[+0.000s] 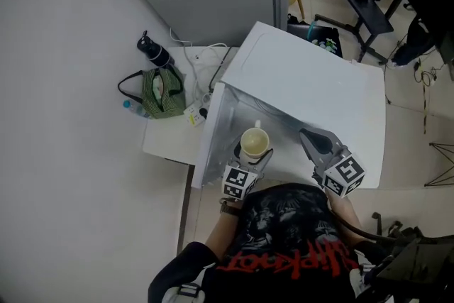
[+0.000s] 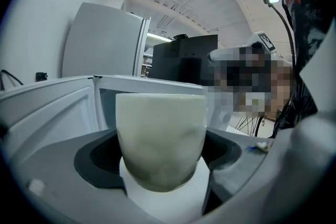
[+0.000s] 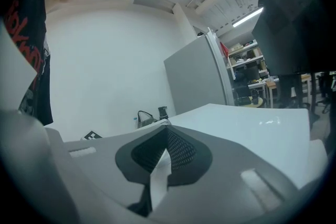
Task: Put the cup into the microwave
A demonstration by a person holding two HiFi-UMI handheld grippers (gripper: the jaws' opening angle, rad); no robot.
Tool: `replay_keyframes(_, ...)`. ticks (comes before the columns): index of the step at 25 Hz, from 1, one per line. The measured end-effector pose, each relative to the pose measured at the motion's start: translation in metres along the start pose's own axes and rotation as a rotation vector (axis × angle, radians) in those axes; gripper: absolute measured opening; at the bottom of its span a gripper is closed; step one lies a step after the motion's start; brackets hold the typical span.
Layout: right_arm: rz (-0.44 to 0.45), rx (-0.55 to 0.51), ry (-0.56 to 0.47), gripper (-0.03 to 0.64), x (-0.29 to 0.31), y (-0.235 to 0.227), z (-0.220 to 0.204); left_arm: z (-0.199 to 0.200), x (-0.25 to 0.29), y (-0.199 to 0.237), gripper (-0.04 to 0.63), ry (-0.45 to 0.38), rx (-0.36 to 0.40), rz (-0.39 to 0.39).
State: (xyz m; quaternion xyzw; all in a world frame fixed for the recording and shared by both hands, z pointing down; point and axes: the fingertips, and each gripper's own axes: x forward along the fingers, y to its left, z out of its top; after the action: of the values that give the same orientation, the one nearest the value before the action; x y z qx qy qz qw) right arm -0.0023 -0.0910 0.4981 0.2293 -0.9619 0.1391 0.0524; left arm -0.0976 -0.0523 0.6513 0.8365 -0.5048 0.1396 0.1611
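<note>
Cup [image 1: 255,142] is clamped between the jaws of the left hand-held gripper [image 1: 252,156]. In the left gripper view the cup [image 2: 160,139] stands upright, mouth up, with a dark pad pressed on either side. It is held in the air at the near left front of the white microwave [image 1: 312,89], right at the open front; cannot tell if it is past the mouth. Right hand-held gripper [image 1: 317,144] sits to the right of the cup, apart from it, over the microwave's near edge. Its jaws [image 3: 165,152] are closed together with nothing between them. Far left, a green bag [image 1: 159,92] and a black bottle [image 1: 154,52] sit on a white worktop [image 1: 167,142].
</note>
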Motion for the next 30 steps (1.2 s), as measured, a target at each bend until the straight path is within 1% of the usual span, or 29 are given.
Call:
replay_keyframes(3,-0.024,0.006,-0.007,0.0,-0.007,-0.006,0.001,-0.001,0.01,-0.003,0.434,-0.006,-0.001,-0.023)
replay_keyframes(7,-0.049,0.01,-0.008,0.0,-0.012,-0.013,0.002,0.0,0.02,-0.006,0.433,0.006,-0.015,-0.045)
replay_keyframes(13,-0.062,0.012,-0.016,0.0,-0.019,-0.017,0.003,0.002,0.036,-0.002,0.434,0.008,-0.017,-0.056)
replay_keyframes(18,-0.088,0.015,-0.018,0.0,-0.022,-0.024,0.004,0.003,0.053,0.01,0.433,0.01,-0.017,-0.058)
replay_keyframes(22,-0.099,0.022,-0.021,0.0,-0.024,-0.029,0.004,-0.001,0.064,0.016,0.433,0.027,-0.033,-0.062)
replay_keyframes(27,-0.124,0.036,-0.025,0.0,-0.028,-0.034,0.003,-0.013,0.079,0.019,0.433,0.072,-0.042,-0.087)
replay_keyframes(30,-0.146,0.039,-0.027,0.0,-0.031,-0.038,0.003,-0.017,0.087,0.022,0.433,0.08,-0.049,-0.098)
